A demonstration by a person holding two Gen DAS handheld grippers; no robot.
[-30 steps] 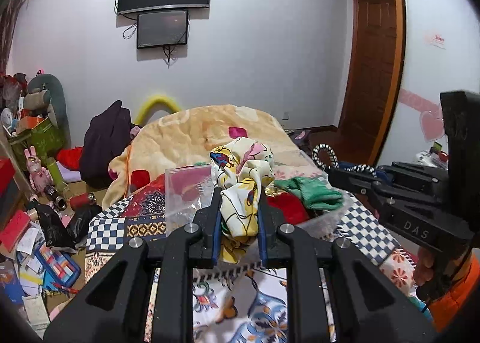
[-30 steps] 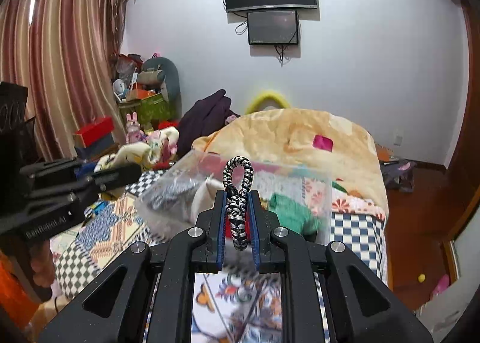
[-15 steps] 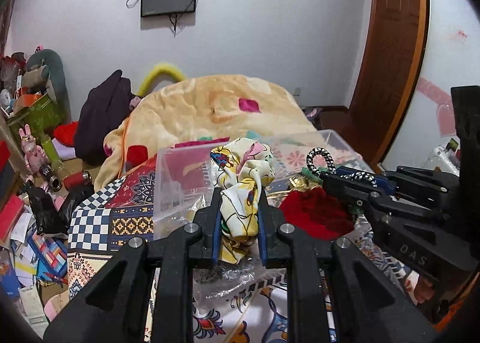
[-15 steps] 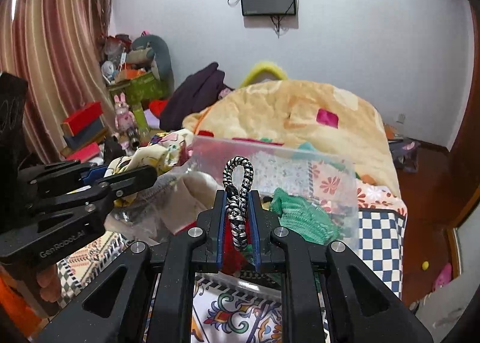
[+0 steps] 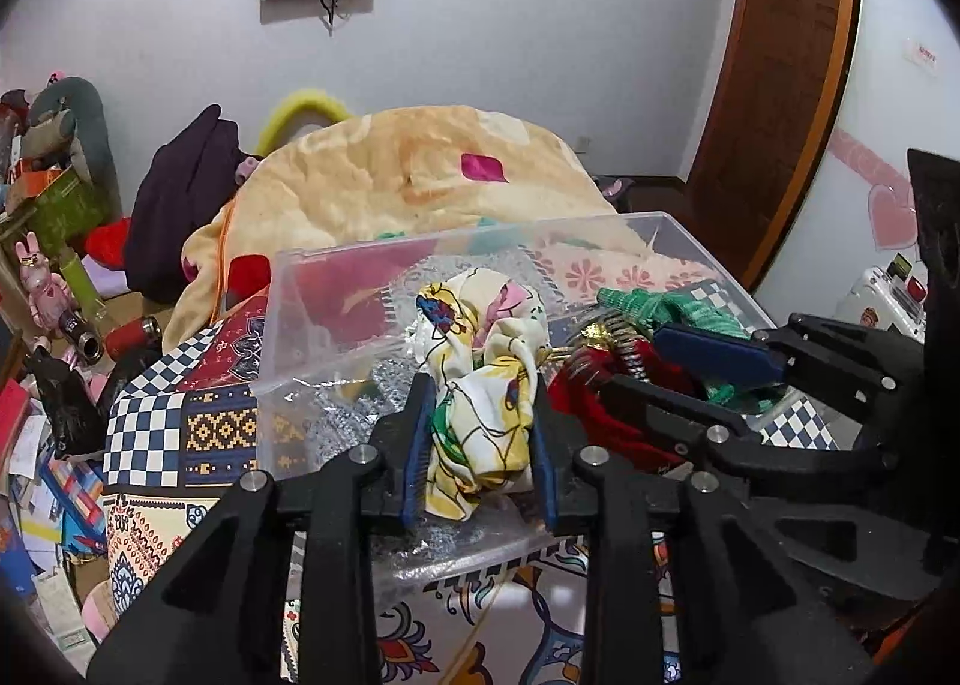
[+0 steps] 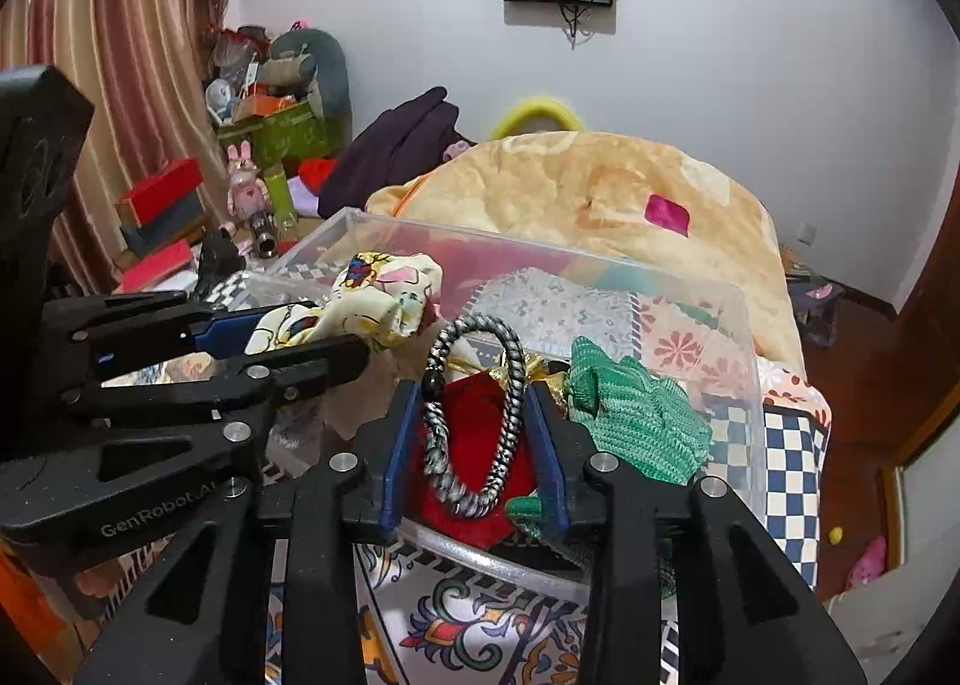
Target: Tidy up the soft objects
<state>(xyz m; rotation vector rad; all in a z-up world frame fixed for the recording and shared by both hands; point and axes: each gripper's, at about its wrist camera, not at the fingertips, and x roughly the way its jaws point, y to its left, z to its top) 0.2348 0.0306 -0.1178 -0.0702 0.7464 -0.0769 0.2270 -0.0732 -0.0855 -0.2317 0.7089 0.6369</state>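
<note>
Over the clear plastic bin (image 5: 336, 325), the left gripper (image 5: 480, 433) is clamping a floral cloth (image 5: 486, 385); the right gripper (image 6: 474, 439), jaws parted, is loosely framing a braided cord loop (image 6: 474, 409) above red fabric (image 6: 474, 421) and a green knit (image 6: 636, 421) inside.

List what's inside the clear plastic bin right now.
In the clear plastic bin: green knit cloth, red fabric with gold trim, silvery crinkled plastic. The grippers and what they hold cover the rest of the floor.
</note>
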